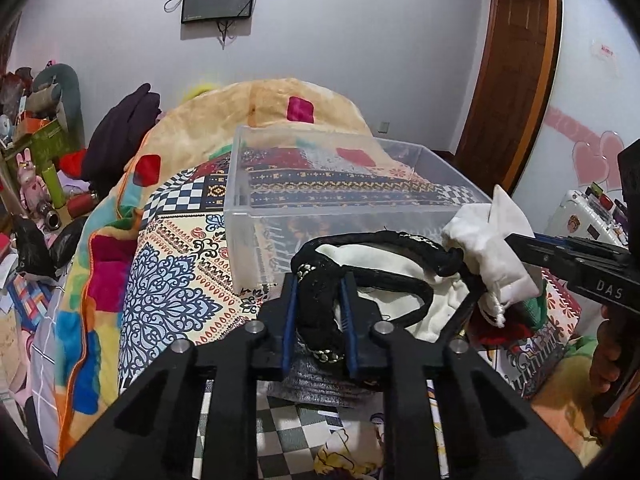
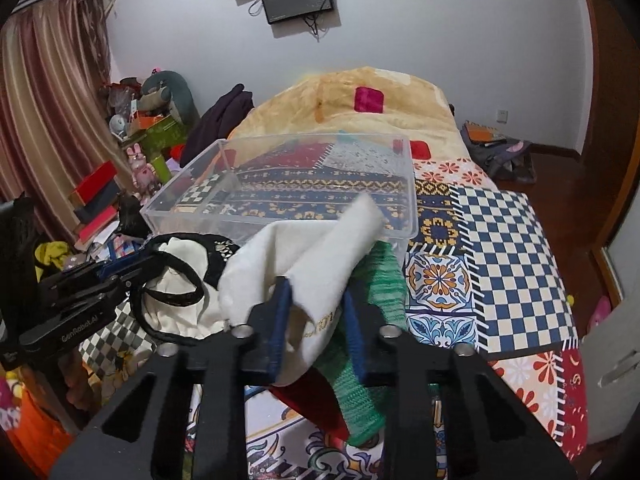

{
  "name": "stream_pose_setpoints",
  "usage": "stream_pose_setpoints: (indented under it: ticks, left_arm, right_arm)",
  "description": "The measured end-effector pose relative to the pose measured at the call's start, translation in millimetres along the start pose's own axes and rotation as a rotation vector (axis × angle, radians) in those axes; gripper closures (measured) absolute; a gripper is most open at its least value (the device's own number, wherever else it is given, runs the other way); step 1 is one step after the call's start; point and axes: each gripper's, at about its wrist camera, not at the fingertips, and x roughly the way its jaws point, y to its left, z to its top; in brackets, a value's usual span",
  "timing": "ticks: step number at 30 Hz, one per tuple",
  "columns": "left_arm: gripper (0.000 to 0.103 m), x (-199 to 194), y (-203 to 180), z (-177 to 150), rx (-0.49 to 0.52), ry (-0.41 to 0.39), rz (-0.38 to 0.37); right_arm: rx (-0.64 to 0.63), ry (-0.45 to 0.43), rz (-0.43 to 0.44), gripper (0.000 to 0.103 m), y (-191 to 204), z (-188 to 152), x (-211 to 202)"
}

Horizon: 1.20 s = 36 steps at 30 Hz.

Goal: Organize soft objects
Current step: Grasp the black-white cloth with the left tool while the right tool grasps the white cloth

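Note:
A clear plastic bin (image 1: pixel 236 200) stands empty on the patterned bed, also in the right wrist view (image 2: pixel 412 200). My left gripper (image 1: pixel 319 292) is shut on the black braided strap (image 1: pixel 320 304) of a white cloth bag (image 1: pixel 420 280), just in front of the bin. My right gripper (image 2: pixel 316 300) is shut on a white cloth pouch (image 2: pixel 304 264), held near the bin's front edge; the pouch also shows in the left wrist view (image 1: pixel 492 248). A green and red knitted cloth (image 2: pixel 380 292) lies under the pouch on the bed.
A colourful blanket (image 1: pixel 280 100) is heaped behind the bin. Cluttered boxes and toys (image 1: pixel 36 152) stand at the left of the bed. A wooden door (image 1: pixel 516 80) is at the right. A backpack (image 2: pixel 496 148) lies on the floor.

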Motion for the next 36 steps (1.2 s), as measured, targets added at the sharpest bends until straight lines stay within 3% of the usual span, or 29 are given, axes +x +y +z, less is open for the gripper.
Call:
stream_pose_setpoints:
  ticks: [7, 21, 28, 36]
  left_arm:
    - [0.09, -30, -6, 12, 0.0, -0.081, -0.024]
    - [0.091, -68, 1, 56, -0.02, -0.224, -0.057]
    - [0.091, -66, 7, 87, -0.027, -0.293, -0.022]
    - [0.091, -31, 13, 110, -0.037, -0.28, 0.008]
  right_arm:
    - [-0.035, -0.057, 0.008, 0.094, 6, 7, -14]
    - [-0.044, -0.188, 0.005, 0.094, 11, 39, -41]
    - [-0.039, -0.237, -0.034, 0.094, 7, 62, -35]
    - [-0.04, -0.208, -0.078, 0.094, 3, 80, -5]
